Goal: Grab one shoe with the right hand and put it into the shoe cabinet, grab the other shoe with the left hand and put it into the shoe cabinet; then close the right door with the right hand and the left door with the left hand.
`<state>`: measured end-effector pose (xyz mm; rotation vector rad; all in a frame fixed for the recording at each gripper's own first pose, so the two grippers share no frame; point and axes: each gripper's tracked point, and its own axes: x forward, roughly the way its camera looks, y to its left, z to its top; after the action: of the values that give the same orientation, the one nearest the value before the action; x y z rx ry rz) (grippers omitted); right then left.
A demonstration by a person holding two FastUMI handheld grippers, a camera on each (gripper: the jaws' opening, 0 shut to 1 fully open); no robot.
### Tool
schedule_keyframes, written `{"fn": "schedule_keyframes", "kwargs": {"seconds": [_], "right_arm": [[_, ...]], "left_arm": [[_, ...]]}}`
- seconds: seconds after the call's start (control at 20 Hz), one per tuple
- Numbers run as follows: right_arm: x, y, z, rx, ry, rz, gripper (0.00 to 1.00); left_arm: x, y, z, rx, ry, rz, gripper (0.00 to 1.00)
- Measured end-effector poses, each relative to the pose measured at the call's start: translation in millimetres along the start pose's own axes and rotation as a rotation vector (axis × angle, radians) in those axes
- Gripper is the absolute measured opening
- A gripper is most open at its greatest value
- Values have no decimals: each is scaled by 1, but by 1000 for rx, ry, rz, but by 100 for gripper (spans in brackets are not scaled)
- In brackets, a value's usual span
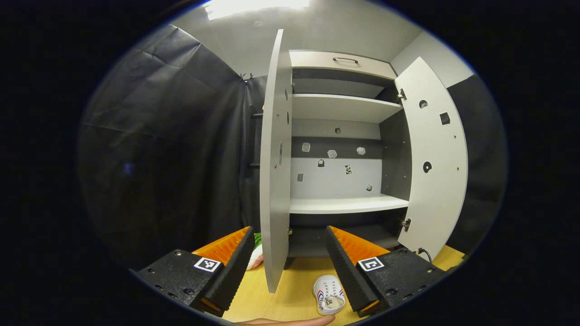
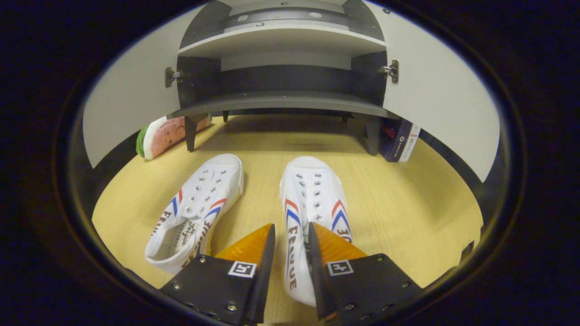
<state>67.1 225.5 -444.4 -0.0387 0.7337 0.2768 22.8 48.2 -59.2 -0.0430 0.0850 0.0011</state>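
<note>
Two white canvas shoes lie side by side on the wooden table (image 2: 408, 203), toes toward the shoe cabinet (image 2: 281, 97). My right gripper (image 2: 291, 224) is down over the right shoe (image 2: 312, 194). Its fingers stand narrowly apart astride that shoe's left side wall. A thin strip of table shows between the left finger (image 2: 265, 253) and the shoe. The left shoe (image 2: 199, 208) lies untouched beside it. My left gripper (image 1: 288, 228) is held up, open and empty, facing the cabinet (image 1: 344, 203), whose left door (image 1: 274, 181) and right door (image 1: 435, 158) stand open. One shoe (image 1: 328, 294) shows below it.
A watermelon-patterned object (image 2: 158, 133) lies by the cabinet's left leg, and a dark box (image 2: 398, 138) stands by its right leg. The cabinet's shelves (image 1: 340, 106) are bare. Part of a hand (image 1: 290, 321) shows at the bottom edge.
</note>
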Motion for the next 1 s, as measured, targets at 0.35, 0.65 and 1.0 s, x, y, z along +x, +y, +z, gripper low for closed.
{"fn": "schedule_keyframes", "kwargs": {"seconds": [0.35, 0.65, 1.0], "right_arm": [[0, -2, 12, 85, -92, 42, 1], [-21, 6, 22, 235, -185, 212, 0], [-68, 27, 73, 67, -328, 254, 0]], "left_arm": [[12, -9, -16, -18, 25, -31, 92], [18, -12, -28, -1, 37, -56, 94], [32, -24, -29, -3, 29, -107, 95]]}}
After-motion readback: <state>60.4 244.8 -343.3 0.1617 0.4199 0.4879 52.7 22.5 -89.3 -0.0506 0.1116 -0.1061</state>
